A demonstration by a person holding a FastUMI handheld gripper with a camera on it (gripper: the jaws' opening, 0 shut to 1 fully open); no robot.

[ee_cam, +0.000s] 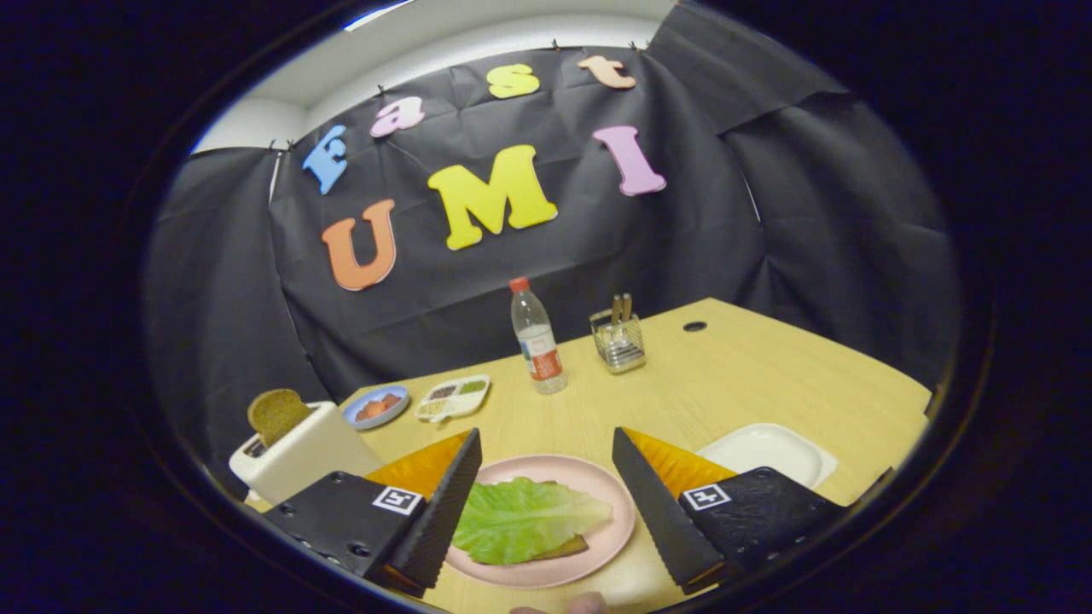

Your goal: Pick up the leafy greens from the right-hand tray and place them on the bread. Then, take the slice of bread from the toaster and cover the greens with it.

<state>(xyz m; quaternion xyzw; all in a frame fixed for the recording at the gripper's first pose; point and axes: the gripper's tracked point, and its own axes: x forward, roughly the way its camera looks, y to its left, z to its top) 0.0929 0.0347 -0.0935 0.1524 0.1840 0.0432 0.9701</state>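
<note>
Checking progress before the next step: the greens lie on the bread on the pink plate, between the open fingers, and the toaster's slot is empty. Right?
Not quite: in the gripper view the toaster holds a slice of bread. The greens do lie on the pink plate, gripper open.

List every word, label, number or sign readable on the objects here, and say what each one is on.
Water bottle: label too small and blurred to read.
Square black-and-white marker on one side of the open tool and marker on the other: patterns, not text.
Toaster, pink plate, white tray, divided dish: no writing visible.
</note>
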